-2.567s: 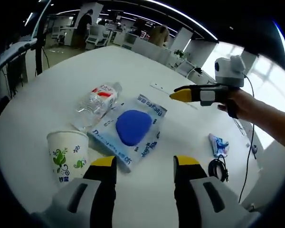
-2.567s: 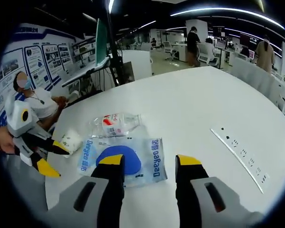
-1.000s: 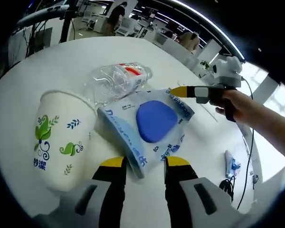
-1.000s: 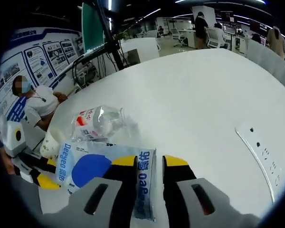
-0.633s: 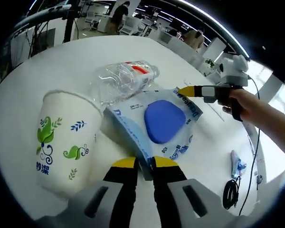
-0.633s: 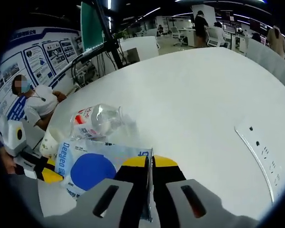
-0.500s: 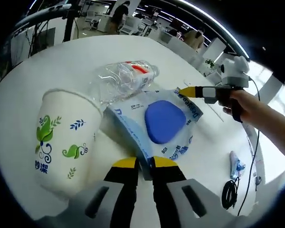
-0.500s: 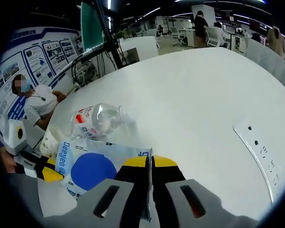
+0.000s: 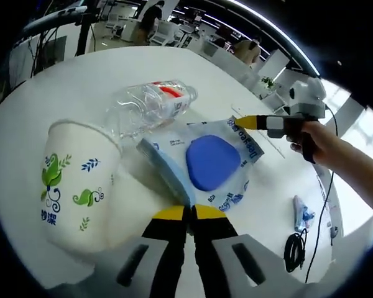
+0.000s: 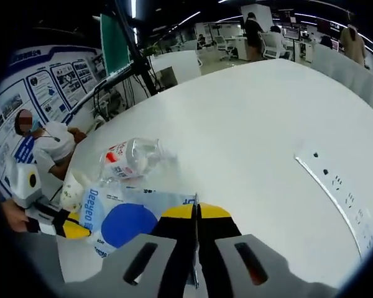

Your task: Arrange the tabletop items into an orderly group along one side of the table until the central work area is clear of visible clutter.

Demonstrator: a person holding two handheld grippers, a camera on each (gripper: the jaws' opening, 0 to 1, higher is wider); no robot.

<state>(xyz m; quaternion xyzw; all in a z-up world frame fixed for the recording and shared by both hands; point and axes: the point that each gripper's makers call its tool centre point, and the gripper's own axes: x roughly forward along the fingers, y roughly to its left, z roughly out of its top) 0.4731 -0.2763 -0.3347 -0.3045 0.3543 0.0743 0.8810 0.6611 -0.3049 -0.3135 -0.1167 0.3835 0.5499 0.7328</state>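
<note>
So, going left to right in the left gripper view: a paper cup [image 9: 74,186] with green leaf prints stands upright on the white desk [image 9: 56,87], closest to my left side. Just beyond it a clear plastic bottle [image 9: 150,105] with a red label lies on its side. Next to those is the blue-and-white packet [image 9: 202,164], the one with the big blue oval on it, and that's what both my hands are on. My left gripper [image 9: 189,214] has its fingers clenched tight on the near corner of the packet, yellow tips pinched together with the edge between them. Over at the far corner, my right gripper [image 9: 236,121] comes in from the right side, held in a hand [image 9: 314,139], its yellow tip clamped on the packet's edge. Further right on the desk there's a small blue-and-white wrapper [image 9: 303,212] and a coiled black cable [image 9: 293,245], both well apart from the packet.

In the right gripper view, same story from the other end: the left gripper [image 10: 74,231] shows at the far left, gripping the packet [image 10: 127,220], cup [image 10: 71,186] peeking behind it, bottle [image 10: 127,158] lying just past. My right gripper [image 10: 196,214] has its fingers closed flat on the packet's thin edge. Off to the right, a power strip [image 10: 336,192] is set flush in the desk.
</note>
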